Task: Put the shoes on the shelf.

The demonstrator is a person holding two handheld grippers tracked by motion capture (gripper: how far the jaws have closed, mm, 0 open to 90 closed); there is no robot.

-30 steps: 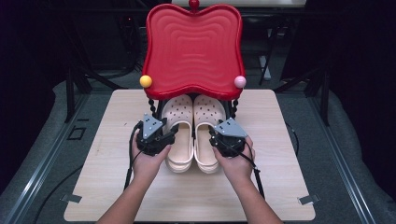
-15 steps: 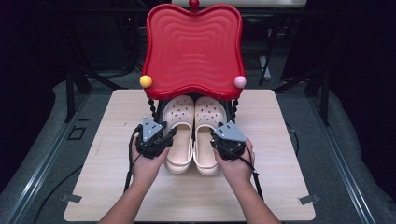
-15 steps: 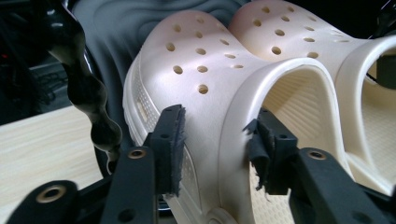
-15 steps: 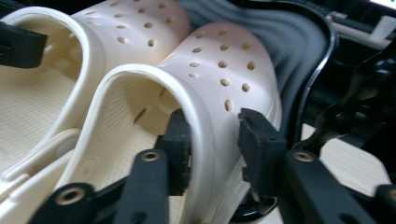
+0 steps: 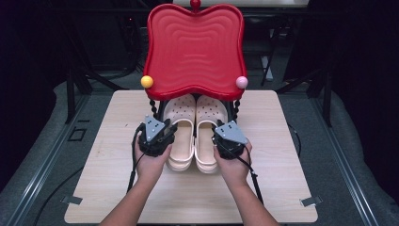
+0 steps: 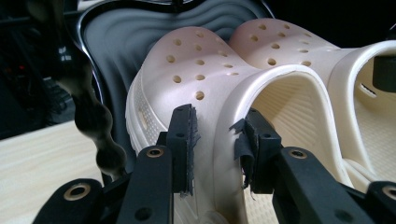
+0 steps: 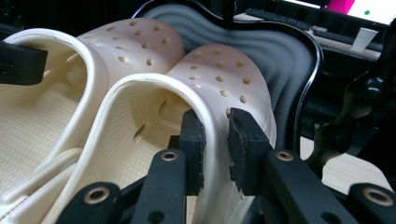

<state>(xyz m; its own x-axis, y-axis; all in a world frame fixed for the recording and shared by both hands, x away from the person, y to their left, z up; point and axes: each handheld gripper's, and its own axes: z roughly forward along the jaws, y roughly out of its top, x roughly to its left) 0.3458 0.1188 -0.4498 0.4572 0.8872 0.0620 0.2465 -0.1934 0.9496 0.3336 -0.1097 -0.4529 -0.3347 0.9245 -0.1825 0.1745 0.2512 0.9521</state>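
I have a pair of cream clogs side by side on the table (image 5: 282, 188), toes tucked under the red stand (image 5: 195, 47). My left gripper (image 6: 215, 140) straddles the outer wall of the left clog (image 6: 196, 79), its pads not fully pinched against it; my right gripper (image 7: 215, 140) is clamped on the outer wall of the right clog (image 7: 224, 74). To do this well I'd tighten the left grip, then move both hands evenly, keeping the toes clear of the stand's beaded legs. The gripper views show each wall sitting between the pads; the high view shows how the shoes lie under the stand.
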